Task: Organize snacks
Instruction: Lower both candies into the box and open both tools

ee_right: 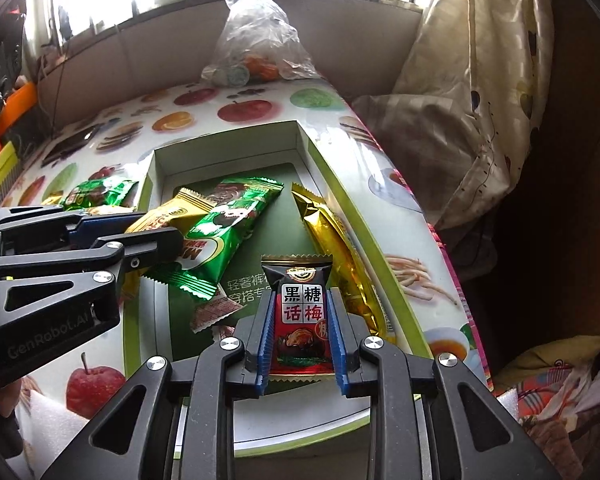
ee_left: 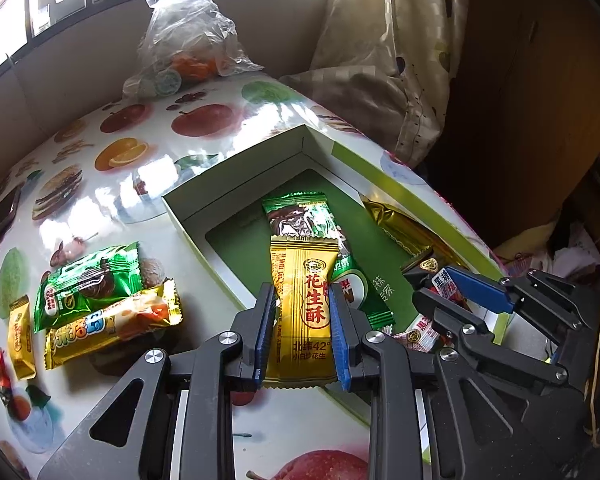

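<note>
My left gripper (ee_left: pixel 302 296) is shut on a gold peanut-candy packet (ee_left: pixel 304 312), held over the near edge of the open green-lined box (ee_left: pixel 188 216). My right gripper (ee_right: pixel 300 300) is shut on a black-and-red plum-candy packet (ee_right: pixel 298 312) above the same box (ee_right: pixel 156 168). Inside the box lie a green wafer packet (ee_right: pixel 224 224) and a long gold packet (ee_right: pixel 332 248). The right gripper (ee_left: pixel 444 284) shows at the right of the left wrist view. In the right wrist view the left gripper (ee_right: pixel 156 232) shows at the left with the gold packet (ee_right: pixel 168 216).
Left of the box on the fruit-print table (ee_left: pixel 112 120) lie a green packet (ee_left: pixel 88 280), a yellow packet (ee_left: pixel 112 324) and a small gold packet (ee_left: pixel 20 340). A clear plastic bag (ee_left: pixel 188 36) sits at the far edge. A curtain (ee_left: pixel 384 52) hangs to the right.
</note>
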The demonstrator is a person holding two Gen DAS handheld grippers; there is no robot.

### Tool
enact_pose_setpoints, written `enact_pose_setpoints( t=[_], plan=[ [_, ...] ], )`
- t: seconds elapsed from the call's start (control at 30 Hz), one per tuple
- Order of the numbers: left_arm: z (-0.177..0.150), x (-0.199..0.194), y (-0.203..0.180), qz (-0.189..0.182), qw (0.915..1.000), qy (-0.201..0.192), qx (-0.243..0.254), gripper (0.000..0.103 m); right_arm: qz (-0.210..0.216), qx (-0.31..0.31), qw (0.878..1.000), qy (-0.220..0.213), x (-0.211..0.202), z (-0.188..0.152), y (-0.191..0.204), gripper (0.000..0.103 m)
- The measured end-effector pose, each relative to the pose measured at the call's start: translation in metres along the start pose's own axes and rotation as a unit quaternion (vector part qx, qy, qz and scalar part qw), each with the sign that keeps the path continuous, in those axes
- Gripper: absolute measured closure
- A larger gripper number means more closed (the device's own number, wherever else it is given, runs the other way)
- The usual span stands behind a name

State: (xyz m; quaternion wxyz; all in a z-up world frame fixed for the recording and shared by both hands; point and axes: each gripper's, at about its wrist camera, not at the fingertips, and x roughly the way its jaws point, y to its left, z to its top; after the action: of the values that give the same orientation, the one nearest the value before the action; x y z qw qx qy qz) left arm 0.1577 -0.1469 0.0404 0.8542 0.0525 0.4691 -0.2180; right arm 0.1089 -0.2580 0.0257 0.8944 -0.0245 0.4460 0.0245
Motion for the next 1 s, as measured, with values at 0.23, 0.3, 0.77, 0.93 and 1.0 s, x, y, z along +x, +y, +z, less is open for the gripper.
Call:
enact_pose_setpoints(
  t=[0.23, 0.3, 0.77, 0.93, 1.0],
  plan=[
    [0.002, 0.002, 0.0, -0.001, 1.0, 0.002, 0.0, 0.076, 0.001, -0.003, 1.0, -0.003, 0.0, -0.001, 0.001, 0.079],
    [0.002, 0.002, 0.0, -0.001, 1.0, 0.002, -0.002, 0.075, 0.002, -0.003, 1.0, -0.004, 0.001, -0.001, 0.001, 0.076],
    [0.003, 0.0, 0.0, -0.007, 1.0, -0.004, -0.004, 0.066, 0.007, -0.002, 1.0, -0.01, -0.003, -0.001, 0.002, 0.06],
    [0.0, -0.008, -0.001, 0.001, 0.9999, -0.011, -0.005, 0.065, 0.009, 0.001, 1.0, -0.016, -0.007, 0.0, 0.002, 0.058],
    [-0.001, -0.012, 0.0, 0.003, 0.9998, -0.016, -0.008, 0.065, 0.007, 0.001, 1.0, -0.018, -0.009, 0.0, 0.002, 0.058]
  ],
)
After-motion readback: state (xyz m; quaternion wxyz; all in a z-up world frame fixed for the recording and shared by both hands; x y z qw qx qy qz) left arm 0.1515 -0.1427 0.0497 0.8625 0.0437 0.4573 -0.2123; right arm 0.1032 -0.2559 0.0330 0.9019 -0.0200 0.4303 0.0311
